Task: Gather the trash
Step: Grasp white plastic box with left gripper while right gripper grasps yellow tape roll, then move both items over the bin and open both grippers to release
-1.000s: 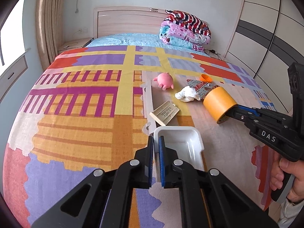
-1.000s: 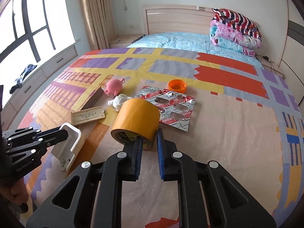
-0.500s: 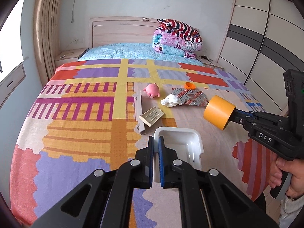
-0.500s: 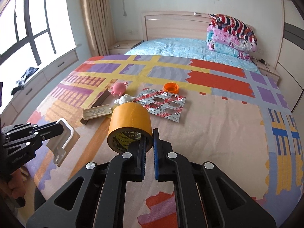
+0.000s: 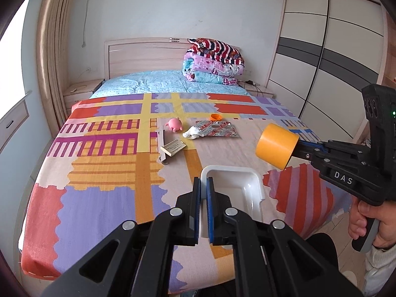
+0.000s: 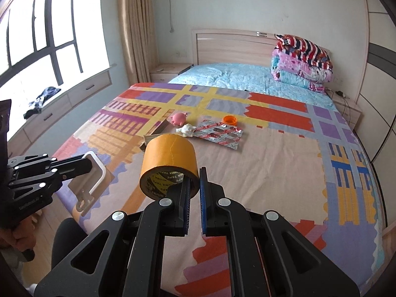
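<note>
My left gripper (image 5: pixel 203 185) is shut on the rim of a white plastic tray (image 5: pixel 237 185), held above the foot of the bed; it also shows in the right wrist view (image 6: pixel 95 173). My right gripper (image 6: pixel 195 180) is shut on the wall of an orange tape roll (image 6: pixel 169 158), held in the air; the roll also shows in the left wrist view (image 5: pixel 277 146). On the bed lie a pink toy (image 5: pixel 175 124), a crumpled white tissue (image 5: pixel 194 132), a red-silver blister pack (image 5: pixel 217 129), an orange cap (image 5: pixel 215 117) and a beige box (image 5: pixel 172 147).
A colourful patterned blanket (image 5: pixel 104 173) covers the bed. Folded quilts (image 5: pixel 214 61) are stacked by the headboard. A wardrobe (image 5: pixel 329 57) stands to the right, a window and curtain (image 6: pixel 128 24) to the left. A grey strip (image 5: pixel 162 146) lies beside the box.
Both grippers have pulled back from the bed and risen, carrying the tray and the tape roll. The items on the bed look farther away.
</note>
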Motion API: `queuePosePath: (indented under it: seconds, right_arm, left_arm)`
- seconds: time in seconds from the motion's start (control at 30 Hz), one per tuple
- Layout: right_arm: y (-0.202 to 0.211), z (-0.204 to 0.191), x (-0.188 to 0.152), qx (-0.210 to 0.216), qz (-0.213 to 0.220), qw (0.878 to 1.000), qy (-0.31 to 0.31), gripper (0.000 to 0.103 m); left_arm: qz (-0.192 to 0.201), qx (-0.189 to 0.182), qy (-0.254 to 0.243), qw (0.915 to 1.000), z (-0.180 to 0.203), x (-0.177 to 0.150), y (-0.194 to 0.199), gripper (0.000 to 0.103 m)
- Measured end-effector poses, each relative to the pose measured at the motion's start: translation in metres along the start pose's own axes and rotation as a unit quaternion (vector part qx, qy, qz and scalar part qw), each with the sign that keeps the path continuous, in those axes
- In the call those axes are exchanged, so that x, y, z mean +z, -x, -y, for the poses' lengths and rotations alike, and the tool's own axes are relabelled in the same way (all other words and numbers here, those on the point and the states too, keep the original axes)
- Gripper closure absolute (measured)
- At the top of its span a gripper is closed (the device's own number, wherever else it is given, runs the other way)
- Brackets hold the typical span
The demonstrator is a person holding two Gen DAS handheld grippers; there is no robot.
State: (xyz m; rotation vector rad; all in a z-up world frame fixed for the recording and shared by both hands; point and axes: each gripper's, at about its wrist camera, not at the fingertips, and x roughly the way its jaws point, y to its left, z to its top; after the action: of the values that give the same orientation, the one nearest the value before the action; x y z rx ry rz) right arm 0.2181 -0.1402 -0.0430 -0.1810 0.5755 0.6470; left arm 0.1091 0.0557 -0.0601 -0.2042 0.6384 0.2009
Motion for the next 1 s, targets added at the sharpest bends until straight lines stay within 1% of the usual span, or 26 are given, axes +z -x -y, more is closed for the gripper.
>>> queuePosePath:
  seconds: [0.17, 0.27, 0.4, 0.6, 0.73, 0.87, 1.0]
  right_arm:
    - [0.023, -0.01, -0.016, 0.011, 0.003, 1.0, 0.009, 0.096]
    - [0.034, -0.013, -0.028, 0.021, 0.001, 1.0, 0.007, 0.096]
    - [0.046, -0.017, -0.048, 0.03, -0.008, 0.999, 0.012, 0.096]
    - [0.051, -0.017, -0.082, 0.042, -0.036, 0.998, 0.011, 0.096]
    - [0.049, -0.017, -0.11, 0.053, -0.064, 0.996, 0.008, 0.096]
    - [0.047, -0.022, -0.133, 0.064, -0.09, 0.994, 0.004, 0.096]
    - [0.039, -0.028, -0.152, 0.067, -0.118, 0.991, 0.011, 0.096]
  left_arm:
    - [0.006, -0.008, -0.021, 0.9997, 0.012, -0.012, 0.023, 0.099]
    - [0.003, -0.014, -0.031, 0.9994, 0.017, -0.023, 0.031, 0.099]
    - [-0.011, -0.022, -0.037, 0.999, 0.02, -0.041, 0.035, 0.099]
    - [-0.044, -0.037, -0.054, 0.9969, 0.029, -0.072, 0.032, 0.099]
    - [-0.075, -0.046, -0.069, 0.9937, 0.036, -0.095, 0.022, 0.099]
    - [-0.109, -0.051, -0.066, 0.9906, 0.036, -0.119, 0.011, 0.099]
    - [-0.133, -0.046, -0.07, 0.9875, 0.036, -0.138, -0.001, 0.098]
